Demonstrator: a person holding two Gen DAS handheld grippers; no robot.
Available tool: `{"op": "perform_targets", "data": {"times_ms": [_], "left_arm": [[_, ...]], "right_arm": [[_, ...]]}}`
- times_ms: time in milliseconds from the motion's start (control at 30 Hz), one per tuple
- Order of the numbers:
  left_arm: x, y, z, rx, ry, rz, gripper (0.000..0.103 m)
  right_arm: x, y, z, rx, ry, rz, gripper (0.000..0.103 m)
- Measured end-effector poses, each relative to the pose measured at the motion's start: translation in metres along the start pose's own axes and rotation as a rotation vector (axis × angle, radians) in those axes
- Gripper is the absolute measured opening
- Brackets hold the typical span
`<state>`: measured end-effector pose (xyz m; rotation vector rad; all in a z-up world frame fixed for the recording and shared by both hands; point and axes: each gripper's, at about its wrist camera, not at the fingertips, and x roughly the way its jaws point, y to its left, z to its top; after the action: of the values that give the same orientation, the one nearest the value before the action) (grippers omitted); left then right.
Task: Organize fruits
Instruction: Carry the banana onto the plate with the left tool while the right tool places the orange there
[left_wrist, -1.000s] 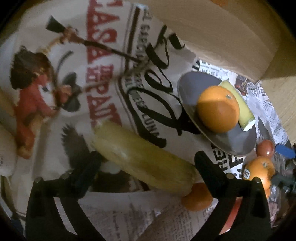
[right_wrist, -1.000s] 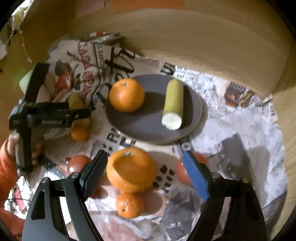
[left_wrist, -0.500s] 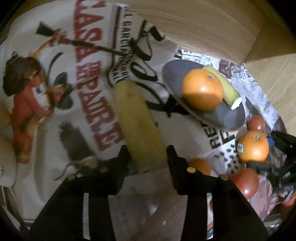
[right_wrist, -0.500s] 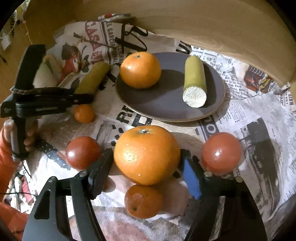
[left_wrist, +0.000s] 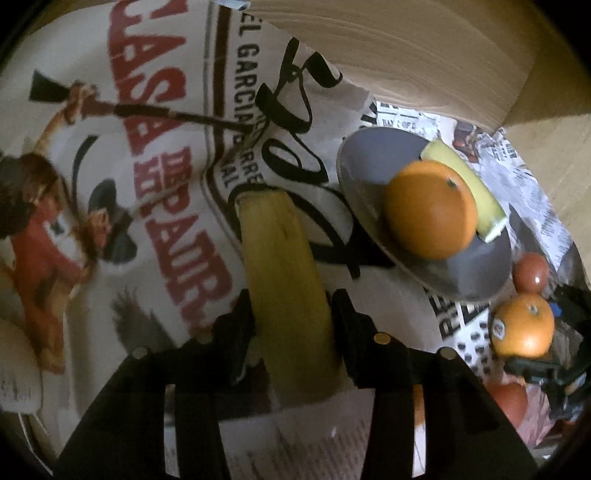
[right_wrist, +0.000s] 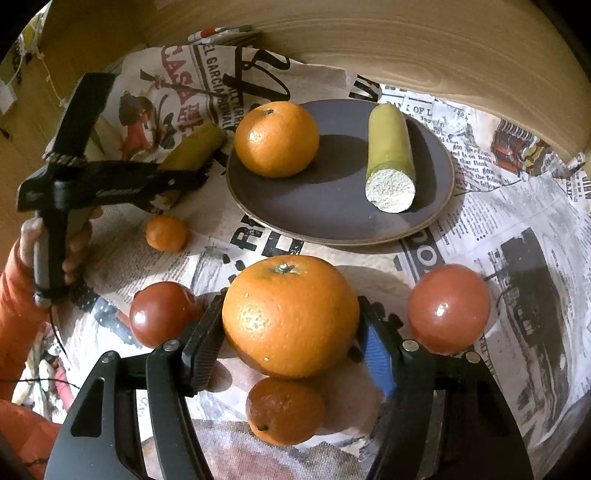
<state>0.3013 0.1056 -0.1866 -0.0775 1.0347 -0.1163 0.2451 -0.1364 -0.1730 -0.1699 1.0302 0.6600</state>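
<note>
My left gripper (left_wrist: 291, 310) is shut on a yellow banana piece (left_wrist: 284, 280) and holds it over the newspaper, left of the dark plate (left_wrist: 365, 173). The plate (right_wrist: 332, 206) holds an orange (right_wrist: 277, 138) and a cut banana piece (right_wrist: 389, 158). My right gripper (right_wrist: 288, 332) is shut on a large orange (right_wrist: 290, 315) in front of the plate. The left gripper (right_wrist: 184, 173) with its banana piece (right_wrist: 194, 149) also shows in the right wrist view.
Two red tomatoes (right_wrist: 162, 314) (right_wrist: 448, 308) flank the held orange. A small mandarin (right_wrist: 166, 232) lies left of the plate, another (right_wrist: 284, 410) below my right gripper. Newspaper (right_wrist: 517, 221) covers the table. A wooden wall (right_wrist: 406, 44) rises behind.
My left gripper closed on the banana piece, which now points along the fingers. My right gripper moved forward and closed on the large orange.
</note>
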Motion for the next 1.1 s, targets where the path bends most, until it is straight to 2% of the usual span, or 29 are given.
{"op": "perform_targets", "data": {"times_ms": [167,233,500,700,833,1000,1100], "left_arm": [[0.002,-0.002,0.004,0.013,-0.024,0.017,0.040],[-0.001,-0.001,0.004,0.013,-0.030,0.001,0.036],[-0.027,-0.007,0.000,0.023,-0.074,-0.054,0.036],[-0.043,-0.016,0.010,0.038,-0.116,-0.089,0.036],[-0.033,-0.020,0.011,0.089,-0.078,-0.052,0.036],[-0.007,-0.009,0.004,0.085,0.027,-0.037,0.036],[0.001,-0.005,0.003,0.083,0.039,-0.040,0.036]], "right_arm": [[-0.001,0.001,0.001,-0.002,-0.017,-0.004,0.063],[-0.002,0.001,0.000,-0.001,-0.025,-0.006,0.063],[-0.021,-0.003,0.004,0.008,-0.087,-0.005,0.062],[-0.035,-0.007,0.018,0.010,-0.153,-0.020,0.062],[-0.035,-0.012,0.026,0.019,-0.158,-0.021,0.062],[-0.030,-0.018,0.026,0.016,-0.142,-0.019,0.063],[-0.026,-0.021,0.028,0.020,-0.133,-0.019,0.063]]}}
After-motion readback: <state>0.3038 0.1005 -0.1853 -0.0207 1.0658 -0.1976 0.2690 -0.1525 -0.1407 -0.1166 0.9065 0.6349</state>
